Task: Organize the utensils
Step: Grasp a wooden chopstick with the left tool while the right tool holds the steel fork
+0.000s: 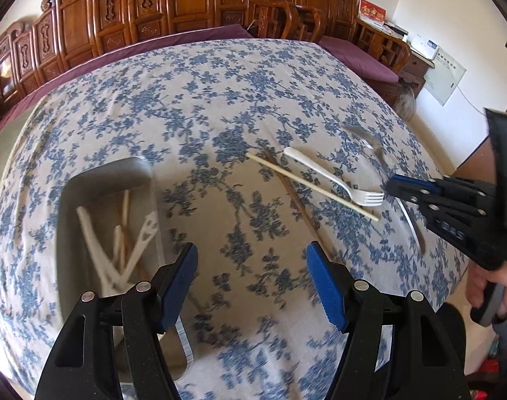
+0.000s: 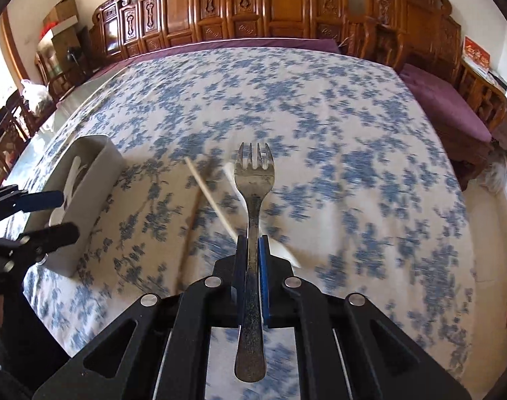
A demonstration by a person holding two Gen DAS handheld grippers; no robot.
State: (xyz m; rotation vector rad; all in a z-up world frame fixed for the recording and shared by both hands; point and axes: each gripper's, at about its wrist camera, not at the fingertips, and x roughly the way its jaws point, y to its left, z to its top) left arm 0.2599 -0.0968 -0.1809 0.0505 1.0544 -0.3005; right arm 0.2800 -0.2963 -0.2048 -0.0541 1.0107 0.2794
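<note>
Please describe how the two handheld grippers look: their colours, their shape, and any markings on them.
Both grippers are alike: the left gripper and the right gripper have black, matte, angular linkage arms with triangular cut-outs and round silver rivets at the joints. The fingers carry blue ribbed pads. In the left wrist view the right gripper's arm bears faint pale lettering, too blurred to read.

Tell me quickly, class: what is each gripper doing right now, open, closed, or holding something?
Left gripper: open, holding nothing, beside the grey bin.
Right gripper: closed on the metal fork, tines pointing forward.
</note>
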